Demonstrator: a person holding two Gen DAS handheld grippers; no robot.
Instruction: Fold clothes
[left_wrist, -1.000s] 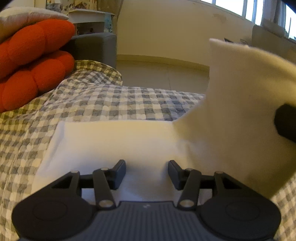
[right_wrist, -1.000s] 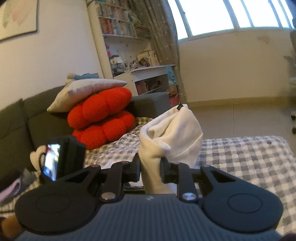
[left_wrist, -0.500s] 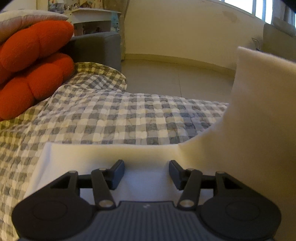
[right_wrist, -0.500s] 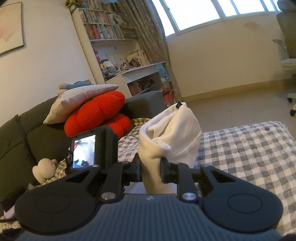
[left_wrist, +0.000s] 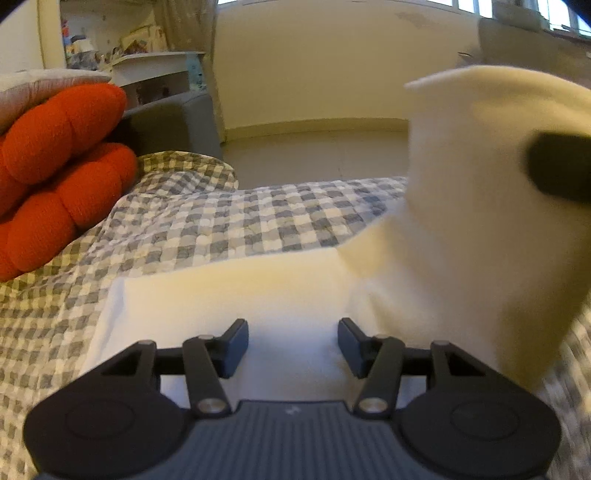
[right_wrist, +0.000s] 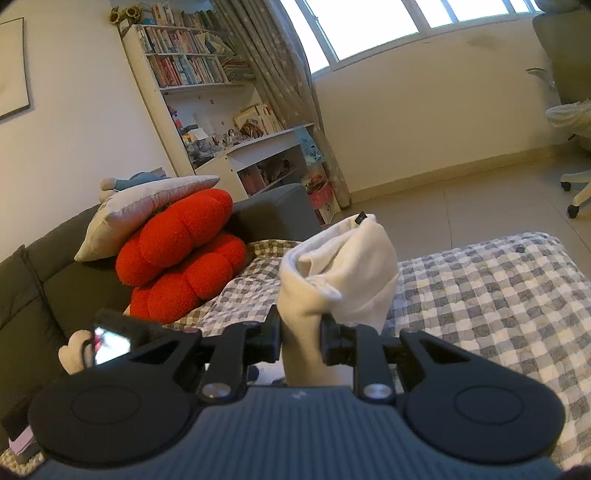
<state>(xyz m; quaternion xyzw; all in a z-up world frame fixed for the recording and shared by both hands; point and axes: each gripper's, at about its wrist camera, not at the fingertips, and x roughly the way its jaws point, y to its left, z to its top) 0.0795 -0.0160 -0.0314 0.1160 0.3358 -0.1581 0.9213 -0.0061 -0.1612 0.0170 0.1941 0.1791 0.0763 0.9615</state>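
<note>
Right gripper (right_wrist: 300, 334) pinching a lifted bunch of white garment (right_wrist: 340, 273), left gripper (left_wrist: 292, 341) jaws parted above its flat part, checked bedspread (left_wrist: 258, 218) bare beyond the garment's far edge

Bed w/ grey-white checked cover (left_wrist: 258, 221); white garment (left_wrist: 229, 302) lies partly flat on it, red cushions (left_wrist: 55, 177) at edge.

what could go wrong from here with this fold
1. The right gripper pinches only a bunched edge of the white garment, so it might slip free.
2. The left gripper is open above the flat part, pinning nothing; pulling may drag the cloth across the checked blanket.
</note>
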